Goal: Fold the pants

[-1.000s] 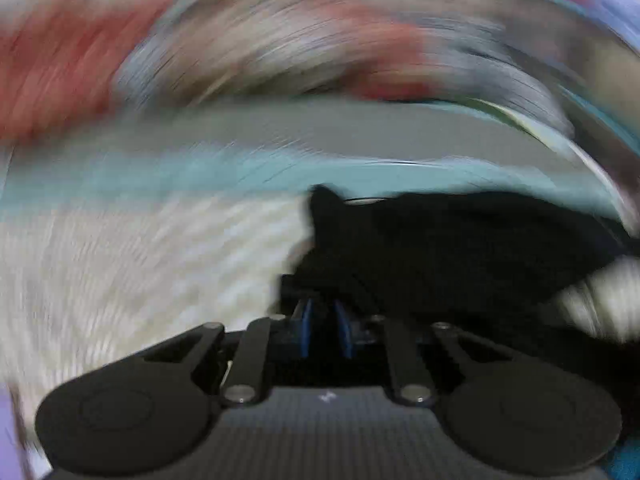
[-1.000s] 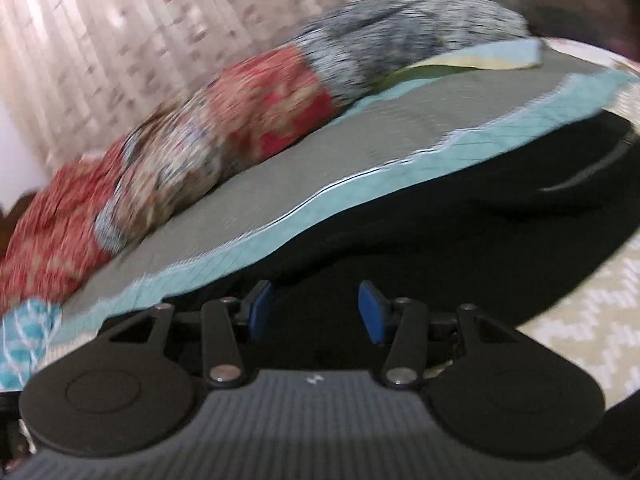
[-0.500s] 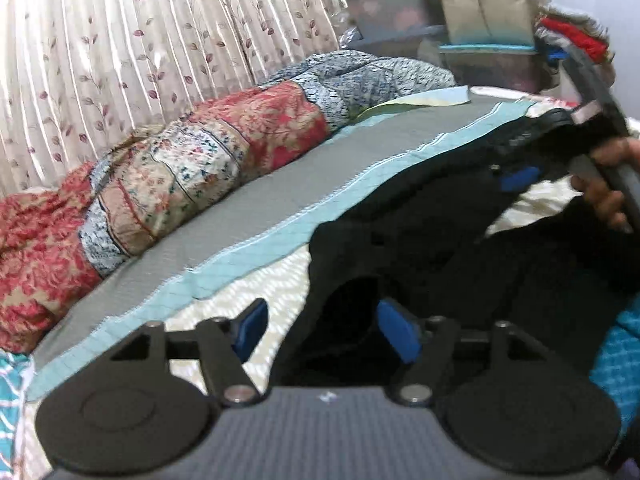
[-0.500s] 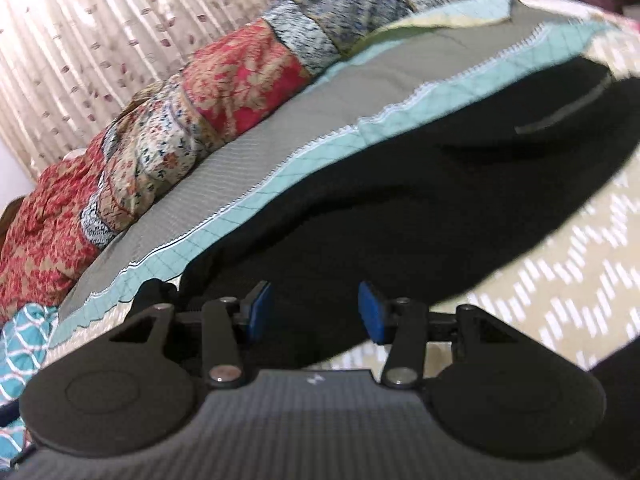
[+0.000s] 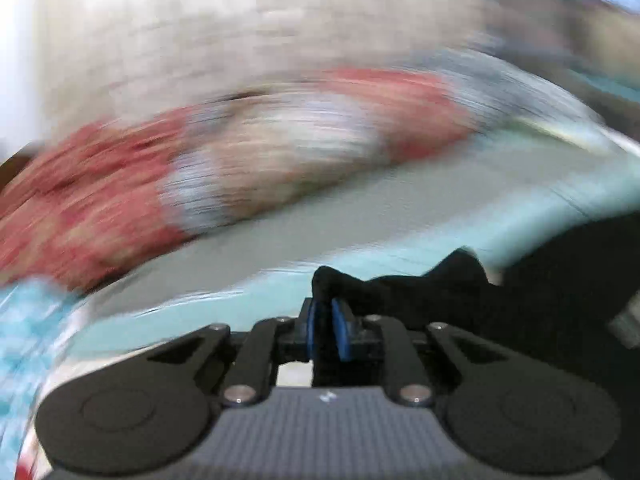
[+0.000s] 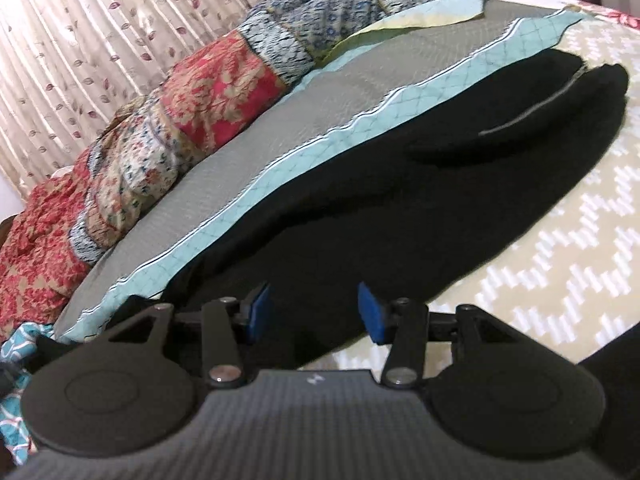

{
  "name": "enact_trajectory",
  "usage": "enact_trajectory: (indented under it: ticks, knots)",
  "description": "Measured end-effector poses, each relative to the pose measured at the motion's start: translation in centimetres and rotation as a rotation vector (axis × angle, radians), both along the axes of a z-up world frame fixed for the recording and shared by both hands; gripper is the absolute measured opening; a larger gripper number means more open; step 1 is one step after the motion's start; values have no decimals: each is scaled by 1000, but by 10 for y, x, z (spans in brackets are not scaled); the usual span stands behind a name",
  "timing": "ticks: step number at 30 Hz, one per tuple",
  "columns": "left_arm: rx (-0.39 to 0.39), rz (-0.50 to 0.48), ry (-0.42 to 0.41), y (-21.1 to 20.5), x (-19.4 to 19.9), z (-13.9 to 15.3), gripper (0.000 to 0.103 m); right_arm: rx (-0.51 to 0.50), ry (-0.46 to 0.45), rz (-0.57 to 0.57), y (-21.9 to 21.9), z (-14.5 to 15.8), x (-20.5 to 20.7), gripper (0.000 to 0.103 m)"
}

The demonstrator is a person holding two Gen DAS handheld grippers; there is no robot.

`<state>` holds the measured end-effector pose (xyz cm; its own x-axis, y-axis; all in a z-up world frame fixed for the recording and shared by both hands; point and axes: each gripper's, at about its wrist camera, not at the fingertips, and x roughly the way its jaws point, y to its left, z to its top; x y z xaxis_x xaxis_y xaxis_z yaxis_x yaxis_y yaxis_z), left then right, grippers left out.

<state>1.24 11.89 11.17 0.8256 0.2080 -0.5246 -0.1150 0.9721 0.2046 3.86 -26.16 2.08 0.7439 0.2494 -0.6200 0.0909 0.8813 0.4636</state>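
Observation:
Black pants (image 6: 420, 184) lie along the bed on the beige zigzag cover, next to a grey blanket with a teal border. My right gripper (image 6: 316, 312) is open, its blue pads either side of the pants' near edge, holding nothing. In the blurred left wrist view my left gripper (image 5: 327, 320) is shut on a bunched edge of the black pants (image 5: 500, 304), which trail off to the right.
A grey blanket with a teal border (image 6: 304, 120) runs along the far side of the pants. A rolled patchwork quilt (image 6: 180, 120) lies behind it against a leaf-print curtain (image 6: 100, 20). The beige zigzag bedcover (image 6: 560, 240) is at the right.
My left gripper was open over the pants half a second ago and has now shut on the fabric, moving fast. My right gripper stays open and has shifted slightly along the pants.

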Motion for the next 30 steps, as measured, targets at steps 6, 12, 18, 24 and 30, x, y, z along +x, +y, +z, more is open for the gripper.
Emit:
enact_trajectory:
  ticks: [6,12,18,24,30]
  knots:
    - [-88,281,83,98,43,-9,7,-4,35,-6,-13,-5,6,51]
    - [19,196,103,64,53,-34,7,-78,34,-43,-53,20,30,51]
    - [36,172,114,61,65,-37,7,-218,65,-192,-120,43,120,51]
    - [18,206,136,67,73,-42,7,-188,268,-380,-153,6,188,65]
    - [39,250,177,71,84,-54,7,-508,229,-357,-130,-12,211,9]
